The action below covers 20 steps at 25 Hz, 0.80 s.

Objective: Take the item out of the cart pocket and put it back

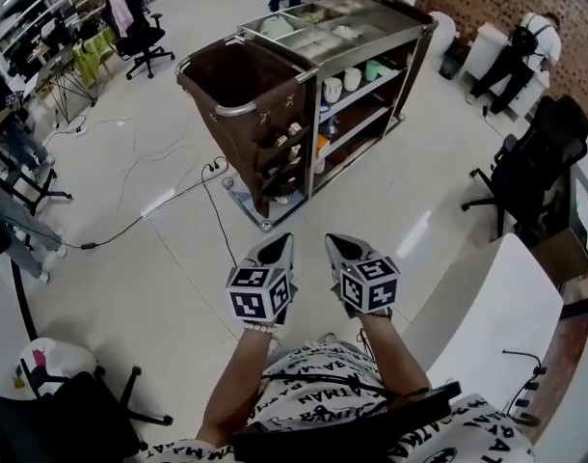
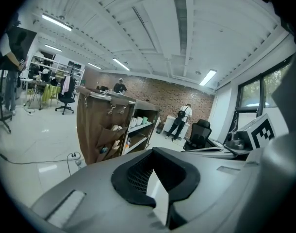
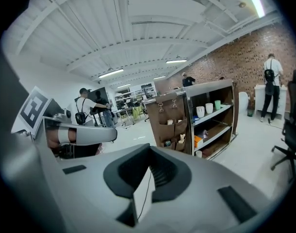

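- A person is holding two claws side by side low over a pale tiled floor, both pointing towards a service cart farther up the head view.
- The left claw is staying clenched. In its own view the dark pads are meeting at the tip, with nothing gripped between them.
- The right claw is likewise clenched and empty, its pads closing together at the tip.
- The two claws are sitting just beside each other, not touching, each carrying its cube of square markers.
- The cart is standing well apart from both claws, with open floor lying between.
- A brown bag is hanging at the cart's near end, and below it brown fabric pockets are facing the claws.
- Small items are sitting in those pockets. They are too small to name, and neither claw is touching them.
- In the left gripper view the pockets are showing up and to the left of the claw's tip, and in the right gripper view up and to the right of it.
- White cups are standing on a cart shelf beside the pockets.
- A dark cable is trailing across the floor to the left of the cart.
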Each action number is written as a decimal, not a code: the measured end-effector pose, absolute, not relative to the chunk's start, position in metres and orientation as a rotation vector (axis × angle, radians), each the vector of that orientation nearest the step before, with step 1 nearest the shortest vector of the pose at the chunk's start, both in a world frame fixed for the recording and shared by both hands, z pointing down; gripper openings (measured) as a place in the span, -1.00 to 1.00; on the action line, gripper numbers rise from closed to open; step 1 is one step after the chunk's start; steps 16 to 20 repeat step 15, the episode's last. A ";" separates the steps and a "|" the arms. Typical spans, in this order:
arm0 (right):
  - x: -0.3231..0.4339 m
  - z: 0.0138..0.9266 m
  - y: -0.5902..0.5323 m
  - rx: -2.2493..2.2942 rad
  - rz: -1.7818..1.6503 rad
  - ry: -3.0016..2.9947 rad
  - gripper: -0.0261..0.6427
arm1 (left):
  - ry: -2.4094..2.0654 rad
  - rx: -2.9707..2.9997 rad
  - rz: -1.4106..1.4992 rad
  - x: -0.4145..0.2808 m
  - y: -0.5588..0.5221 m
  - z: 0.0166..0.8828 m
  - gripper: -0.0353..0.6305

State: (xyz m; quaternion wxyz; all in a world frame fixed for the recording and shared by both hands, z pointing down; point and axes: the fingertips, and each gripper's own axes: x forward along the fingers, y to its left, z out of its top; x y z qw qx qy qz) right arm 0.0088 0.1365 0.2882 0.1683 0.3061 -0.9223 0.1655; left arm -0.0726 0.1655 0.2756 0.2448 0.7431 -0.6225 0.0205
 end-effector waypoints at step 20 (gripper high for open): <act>0.017 0.285 0.142 0.891 0.462 -2.623 -0.91 | -1.688 2.041 0.066 -0.063 0.171 0.278 -0.88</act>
